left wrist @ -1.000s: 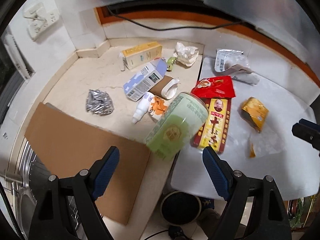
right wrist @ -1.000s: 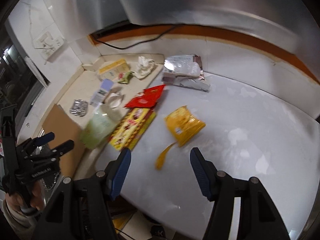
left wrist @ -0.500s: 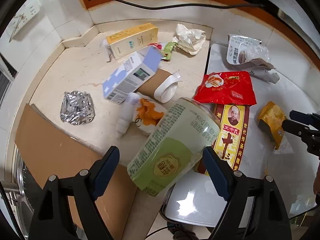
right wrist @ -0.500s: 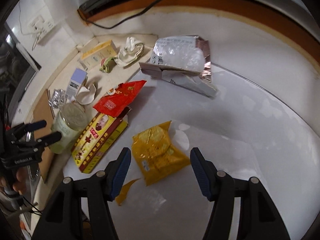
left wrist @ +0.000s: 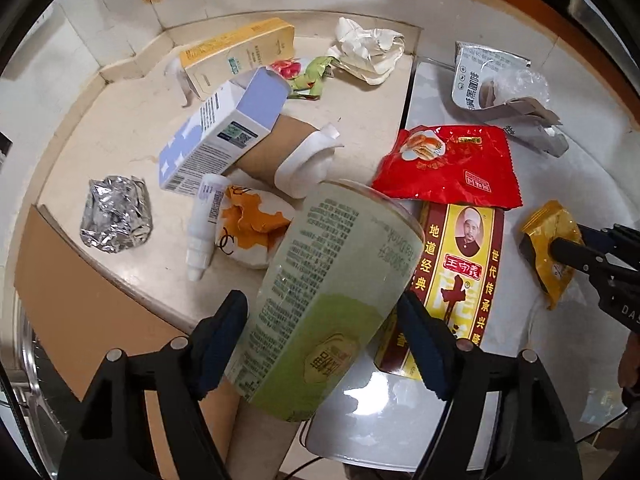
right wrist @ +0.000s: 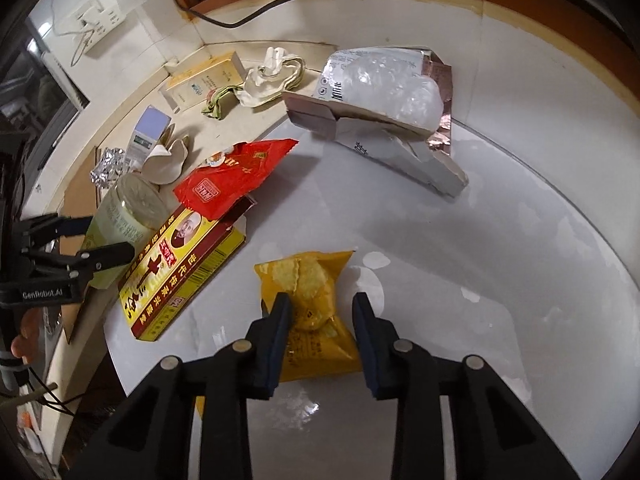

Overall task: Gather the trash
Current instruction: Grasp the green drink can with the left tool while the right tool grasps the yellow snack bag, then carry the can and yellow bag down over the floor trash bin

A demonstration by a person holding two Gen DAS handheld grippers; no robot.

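Closing in on two pieces of litter at once, a person works a cluttered counter (right wrist: 500,240). The left hand-held gripper (left wrist: 324,332) straddles a tilted green paper cup (left wrist: 332,292), jaws narrowing around its base, not yet visibly pressing. The right hand-held gripper (right wrist: 320,316) is closing on a yellow snack packet (right wrist: 312,300) lying flat between its pads, seemingly so both can be lifted together. Boxes, foil and wrappers lie scattered nearby.
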